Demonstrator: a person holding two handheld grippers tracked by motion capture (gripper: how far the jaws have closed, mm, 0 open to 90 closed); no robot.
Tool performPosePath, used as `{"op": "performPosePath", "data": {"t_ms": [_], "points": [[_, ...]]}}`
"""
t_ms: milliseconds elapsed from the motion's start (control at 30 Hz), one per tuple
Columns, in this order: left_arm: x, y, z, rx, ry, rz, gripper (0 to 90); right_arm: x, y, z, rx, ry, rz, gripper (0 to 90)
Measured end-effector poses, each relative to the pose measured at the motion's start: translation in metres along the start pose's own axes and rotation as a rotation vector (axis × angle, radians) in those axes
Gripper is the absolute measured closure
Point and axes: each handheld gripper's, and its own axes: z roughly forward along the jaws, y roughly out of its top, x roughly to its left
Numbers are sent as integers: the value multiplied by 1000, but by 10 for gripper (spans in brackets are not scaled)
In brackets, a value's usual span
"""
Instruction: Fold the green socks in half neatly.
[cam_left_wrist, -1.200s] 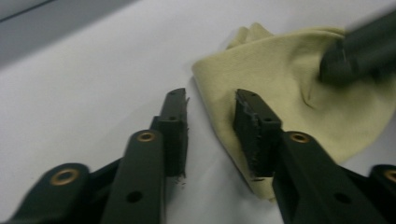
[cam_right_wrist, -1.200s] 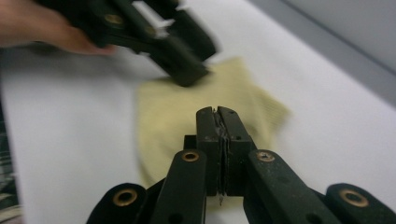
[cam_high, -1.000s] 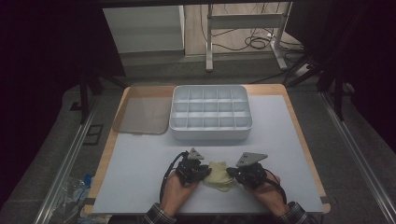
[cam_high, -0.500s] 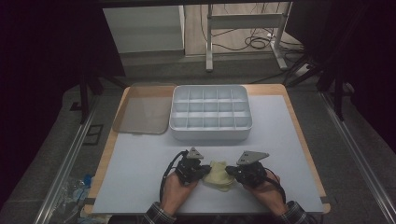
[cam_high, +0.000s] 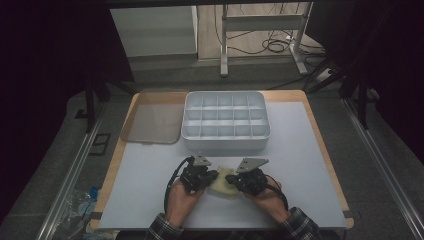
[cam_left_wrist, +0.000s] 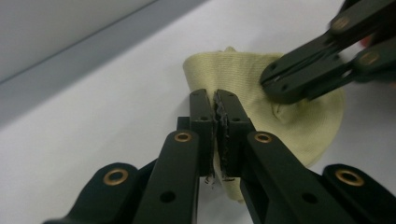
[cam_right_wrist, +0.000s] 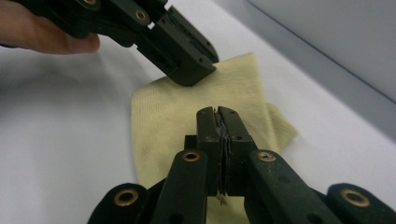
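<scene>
Two tools: left tool (cam_high: 212, 176) and right tool (cam_high: 231, 179), both clamped on the cloth
Cloth (cam_high: 222, 184): yellow, crumpled, near the tabletop's (cam_high: 300, 150) front edge

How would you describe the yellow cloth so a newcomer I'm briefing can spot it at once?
Start at the white compartment box at the table's far middle, then come toward the person's hands. Between the left tongs and right tongs lies the pale yellow knit cloth, crumpled. It is the one soft, coloured thing on the white table top.
</scene>
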Motion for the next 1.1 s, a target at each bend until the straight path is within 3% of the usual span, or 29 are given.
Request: {"op": "performPosePath", "data": {"t_ms": [200,467,633,733,900,1100], "points": [[4,-2,-2,-5,13,-7,867,1,2,22,20,-2,-6,893],[6,-2,0,-1,6,-8,869,0,2,25,28,2,6,893],[5,-1,-2,-6,10,-8,865,-2,5,16,9,0,16,814],[4,1,-3,-6,10,0,863,-6,8,-1,-13,-48,3,762],[1,3,-3,-3,16,6,863,-11,6,-17,-20,-82,9,711],[-2,6,-4,-4,18,15,862,-16,-5,-15,4,-92,32,704]]}}
